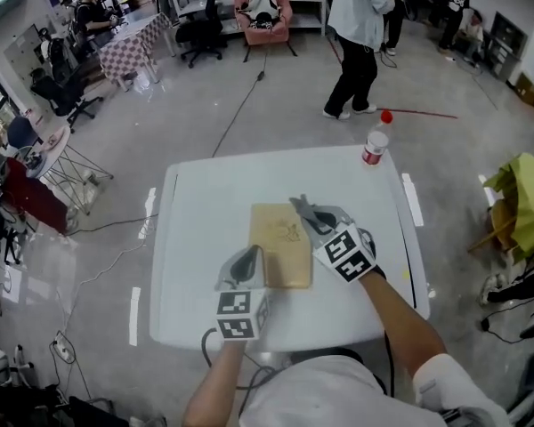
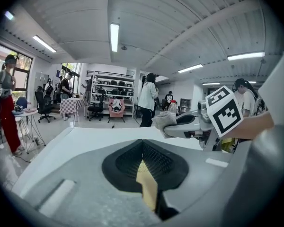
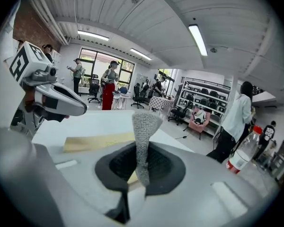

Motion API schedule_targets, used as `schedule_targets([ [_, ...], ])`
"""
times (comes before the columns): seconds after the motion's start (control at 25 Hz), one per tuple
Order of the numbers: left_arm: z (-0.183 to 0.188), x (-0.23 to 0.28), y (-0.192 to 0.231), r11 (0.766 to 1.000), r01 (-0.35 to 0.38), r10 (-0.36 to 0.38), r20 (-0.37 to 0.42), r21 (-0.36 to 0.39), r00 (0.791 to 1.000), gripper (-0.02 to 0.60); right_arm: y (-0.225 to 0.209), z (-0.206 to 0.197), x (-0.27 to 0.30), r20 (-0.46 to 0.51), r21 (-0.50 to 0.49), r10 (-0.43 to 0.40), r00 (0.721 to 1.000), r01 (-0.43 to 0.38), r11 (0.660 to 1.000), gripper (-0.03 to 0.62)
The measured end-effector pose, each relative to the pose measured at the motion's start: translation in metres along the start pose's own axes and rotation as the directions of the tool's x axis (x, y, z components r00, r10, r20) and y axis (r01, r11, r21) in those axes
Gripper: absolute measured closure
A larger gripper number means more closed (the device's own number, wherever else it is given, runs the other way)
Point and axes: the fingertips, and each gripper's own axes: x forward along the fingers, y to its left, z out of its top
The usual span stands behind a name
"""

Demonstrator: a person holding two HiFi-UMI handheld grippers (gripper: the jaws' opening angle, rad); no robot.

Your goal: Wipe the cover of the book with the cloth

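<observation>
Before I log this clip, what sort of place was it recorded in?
Probably an open lab or workshop space, not a home: bare concrete floor with a cable trailing across it, metal shelving at the back wall, and rolling office chairs.

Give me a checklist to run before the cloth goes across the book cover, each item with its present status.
1. The right tongs grip the cloth: ok.
2. The left tongs clamp the book at its near left edge: ok.
3. The book sits well inside the table edges: ok.
4. The cloth touches the cover: cannot tell.
5. The bottle stands clear of the book: ok.
</observation>
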Motion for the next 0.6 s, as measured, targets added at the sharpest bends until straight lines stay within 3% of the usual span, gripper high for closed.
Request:
schedule_targets([
  [0.36,-0.003,0.02,0.012,1.0,-0.022,0.022,-0.013,0.004,1.0,0.575,-0.017,-0.022,0.052,-0.118,-0.171,0.031,0.993,-0.051,0.984,0.568],
  [0.6,-0.009,0.021,0.021,1.0,0.003,-0.002,-0.03,0.029,1.0,0.575,-0.015,-0.037,0.076,-0.192,-0.2,0.054,0.98,-0.093,0.975,0.568],
])
